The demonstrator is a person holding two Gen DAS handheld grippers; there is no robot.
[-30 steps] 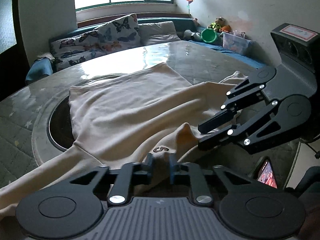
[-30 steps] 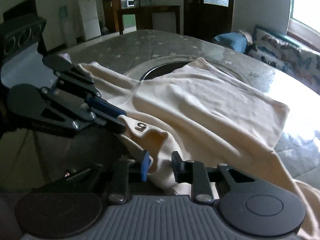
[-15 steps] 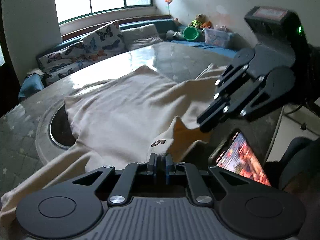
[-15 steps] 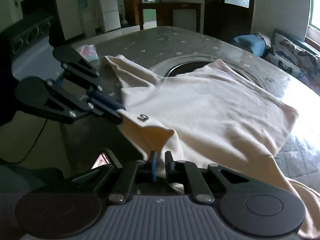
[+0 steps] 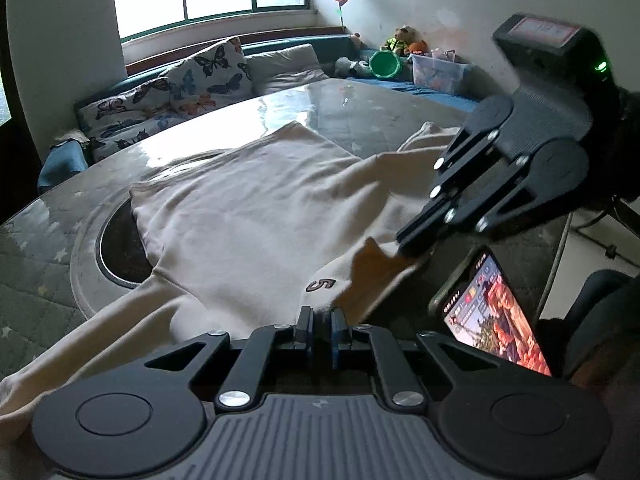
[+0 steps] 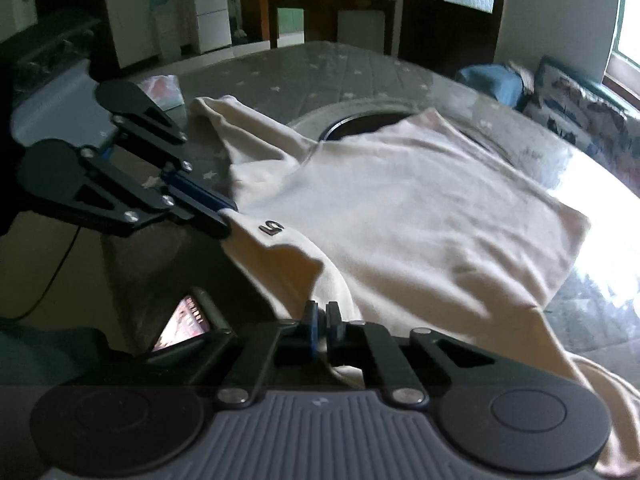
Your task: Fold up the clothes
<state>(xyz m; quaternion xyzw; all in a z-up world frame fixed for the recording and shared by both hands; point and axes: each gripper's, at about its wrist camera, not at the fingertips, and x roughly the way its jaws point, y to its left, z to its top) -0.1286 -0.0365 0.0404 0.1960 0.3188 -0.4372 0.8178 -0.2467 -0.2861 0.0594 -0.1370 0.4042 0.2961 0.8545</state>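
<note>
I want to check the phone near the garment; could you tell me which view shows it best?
The left wrist view: the phone stands beside the cream garment, its lit screen fully visible. The right wrist view catches only a sliver of its screen beside that claw's linkage.

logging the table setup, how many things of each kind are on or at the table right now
claws: 2, left claw and right claw, both clamped on the cream top
clothes: 1, cream top spread on the table
phones: 1, phone with its screen lit, at the near edge
tissue packs: 1, pink pack, far corner
total: 5
</note>
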